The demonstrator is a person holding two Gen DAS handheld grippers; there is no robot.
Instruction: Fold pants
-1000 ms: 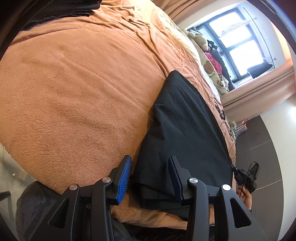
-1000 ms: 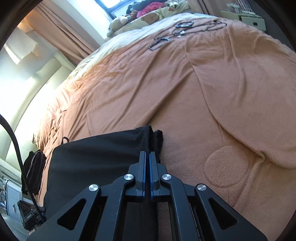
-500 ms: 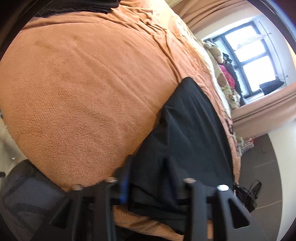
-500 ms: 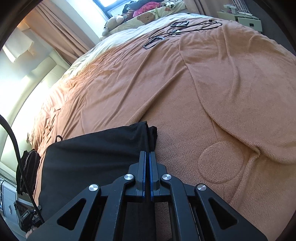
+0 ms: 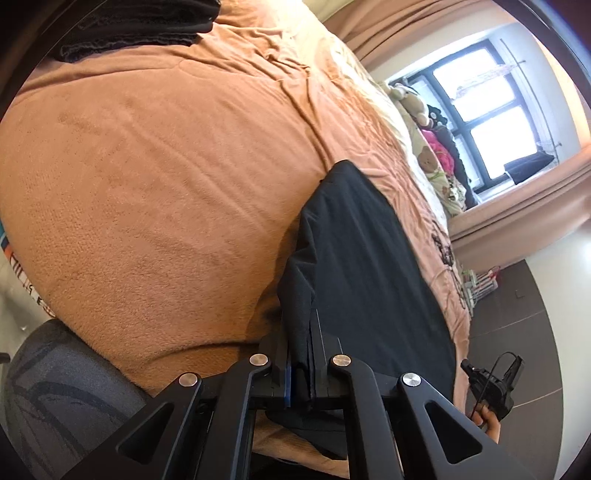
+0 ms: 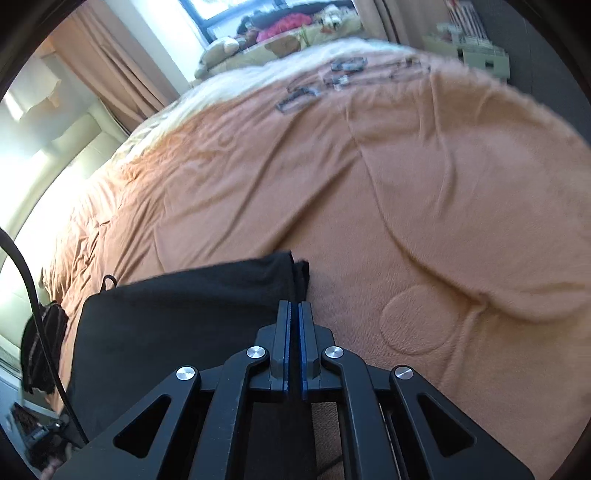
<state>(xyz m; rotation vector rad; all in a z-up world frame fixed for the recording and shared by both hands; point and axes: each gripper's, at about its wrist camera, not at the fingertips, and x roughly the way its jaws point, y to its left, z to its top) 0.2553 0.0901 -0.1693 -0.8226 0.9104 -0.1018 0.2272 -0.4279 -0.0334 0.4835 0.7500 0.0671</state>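
The black pants point(image 5: 362, 266) lie folded lengthwise on the orange bed cover point(image 5: 147, 177), running away toward the window. My left gripper point(image 5: 304, 354) is shut on their near edge, with black cloth bunched between the blue pads. In the right wrist view the pants point(image 6: 177, 317) spread to the left. My right gripper point(image 6: 294, 332) is shut on the pants' other near corner, the cloth pinched thin between the pads. The other hand-held gripper point(image 5: 491, 384) shows at the lower right of the left wrist view.
Dark clothes point(image 5: 140, 26) lie at the far end of the bed. Cables and small items point(image 6: 332, 79) lie on the cover toward the window. Stuffed toys point(image 5: 417, 107) line the window side. A grey chair point(image 5: 55, 391) stands by the bed edge. A black bag point(image 6: 42, 347) lies at left.
My left gripper has closed from wide open onto the pants' edge. My right gripper has stayed shut on the pants and lifted slightly, with the view blurring.
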